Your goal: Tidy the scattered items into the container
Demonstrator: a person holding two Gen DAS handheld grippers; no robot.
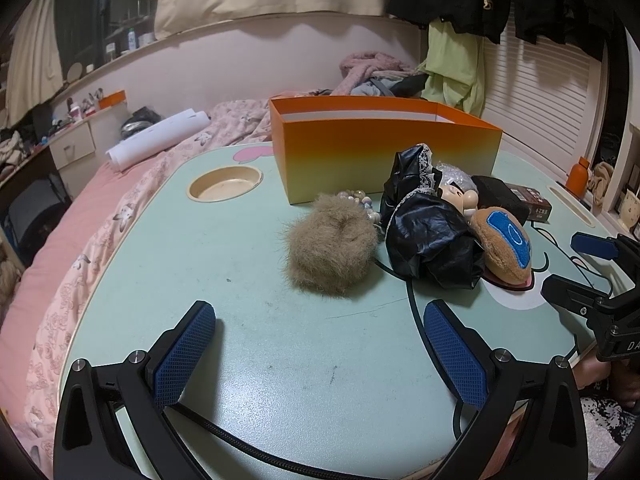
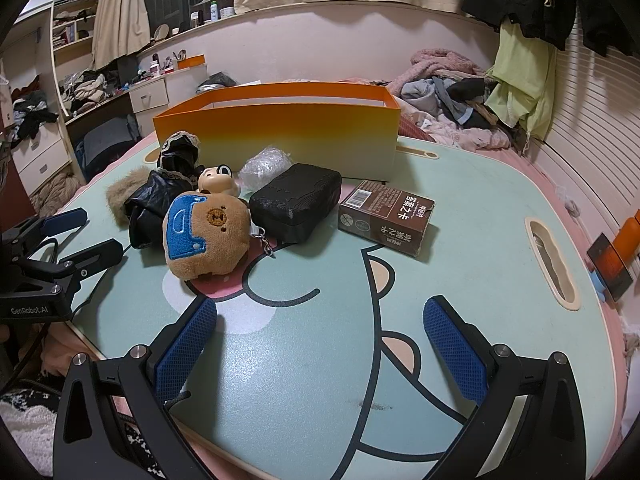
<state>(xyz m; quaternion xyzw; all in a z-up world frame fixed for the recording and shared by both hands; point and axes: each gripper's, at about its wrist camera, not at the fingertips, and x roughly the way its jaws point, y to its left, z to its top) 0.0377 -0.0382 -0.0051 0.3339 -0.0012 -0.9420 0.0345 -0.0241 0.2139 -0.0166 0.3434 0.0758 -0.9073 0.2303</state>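
Both wide open and empty, the left hand-held gripper (image 1: 319,354) faces the fur pompom (image 1: 330,246) lying straight ahead on the counter (image 1: 248,360), nearer it than the right hand-held gripper (image 2: 320,354), with the orange box (image 1: 384,148) just beyond.

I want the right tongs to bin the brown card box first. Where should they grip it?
Across the two long side edges of the brown card box, coming from above on the near side. It lies flat on the table, clear of the black case, and its width looks narrower than the open right tongs.
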